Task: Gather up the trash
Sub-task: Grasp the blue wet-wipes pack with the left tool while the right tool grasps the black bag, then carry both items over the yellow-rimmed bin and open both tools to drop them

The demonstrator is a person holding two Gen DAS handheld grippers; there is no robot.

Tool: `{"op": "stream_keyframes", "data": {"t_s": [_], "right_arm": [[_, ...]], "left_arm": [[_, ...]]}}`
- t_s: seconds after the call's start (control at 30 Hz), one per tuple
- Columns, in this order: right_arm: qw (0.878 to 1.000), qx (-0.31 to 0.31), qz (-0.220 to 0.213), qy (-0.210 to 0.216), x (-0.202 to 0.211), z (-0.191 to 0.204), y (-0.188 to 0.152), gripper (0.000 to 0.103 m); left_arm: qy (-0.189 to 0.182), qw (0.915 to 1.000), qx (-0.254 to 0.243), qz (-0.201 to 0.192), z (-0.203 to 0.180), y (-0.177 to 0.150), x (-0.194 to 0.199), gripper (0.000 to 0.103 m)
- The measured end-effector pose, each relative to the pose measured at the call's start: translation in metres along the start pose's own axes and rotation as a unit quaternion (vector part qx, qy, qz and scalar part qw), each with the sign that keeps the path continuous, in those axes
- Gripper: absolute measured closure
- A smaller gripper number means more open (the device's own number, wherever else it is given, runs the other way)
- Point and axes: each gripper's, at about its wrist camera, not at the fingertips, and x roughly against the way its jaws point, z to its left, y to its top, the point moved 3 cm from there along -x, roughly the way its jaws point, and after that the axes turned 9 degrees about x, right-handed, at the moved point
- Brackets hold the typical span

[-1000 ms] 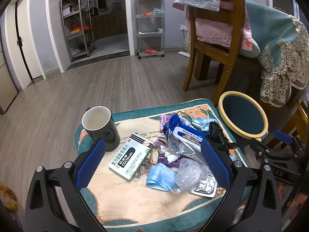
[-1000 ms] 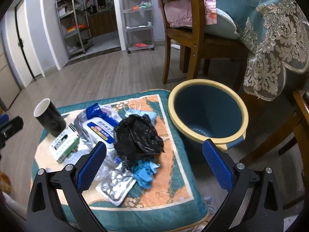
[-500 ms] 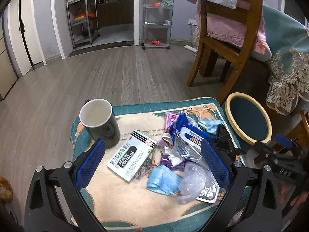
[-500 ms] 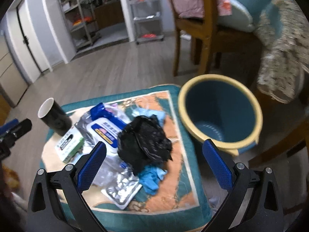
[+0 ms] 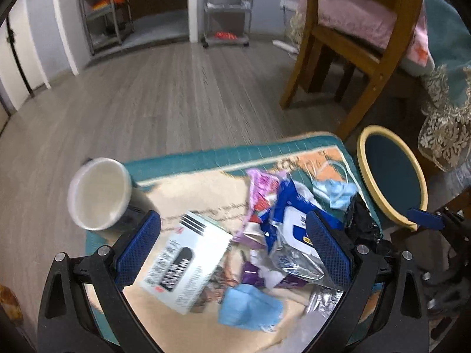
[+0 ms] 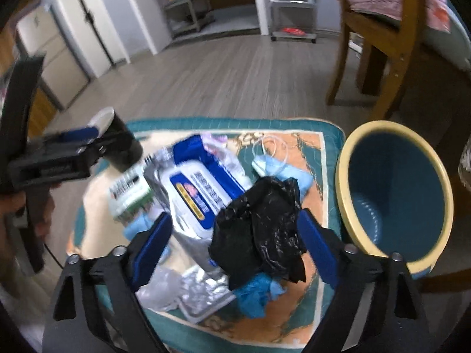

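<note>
right gripper (image 6: 232, 235) jaws wide open, straddling crumpled black plastic bag (image 6: 259, 229) | left gripper (image 5: 232, 253) open above white medicine box (image 5: 185, 261) | tip: pinch bag's bulk, lift clear, carry to blue yellow-rimmed bin (image 6: 394, 194) right

The left hand-held gripper (image 5: 232, 247) has its two blue-padded fingers (image 5: 138, 247) spread wide, with nothing between them. The right hand-held gripper (image 6: 234, 245) is also wide open and grips nothing. Both point forward and downward.
</note>
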Motion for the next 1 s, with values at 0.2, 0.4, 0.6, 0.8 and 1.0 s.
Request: {"op": "stream_keyframes", "data": {"t_s": [0.2, 0.4, 0.6, 0.8, 1.0], "right_arm": [[0.998, -0.033, 0.05, 0.019, -0.022, -0.008, -0.011, 0.06], [0.997, -0.036, 0.054, 0.044, -0.023, -0.005, -0.016, 0.083], [0.997, -0.037, 0.031, 0.052, -0.012, -0.007, -0.012, 0.092], [0.998, -0.042, -0.005, 0.054, 0.011, -0.007, -0.006, 0.095], [0.996, -0.039, -0.058, 0.055, 0.044, -0.008, 0.004, 0.096]], "left_arm": [[-0.033, 0.9975, -0.014, 0.06, -0.017, -0.012, -0.034, 0.027], [-0.038, 0.9942, -0.01, 0.1, -0.018, -0.026, -0.049, 0.065], [-0.041, 0.9962, -0.006, 0.076, -0.014, -0.027, -0.029, 0.096], [-0.041, 0.9989, -0.006, 0.019, -0.011, -0.023, 0.007, 0.1], [-0.036, 0.9971, -0.025, -0.061, -0.015, -0.012, 0.061, 0.1]]}}
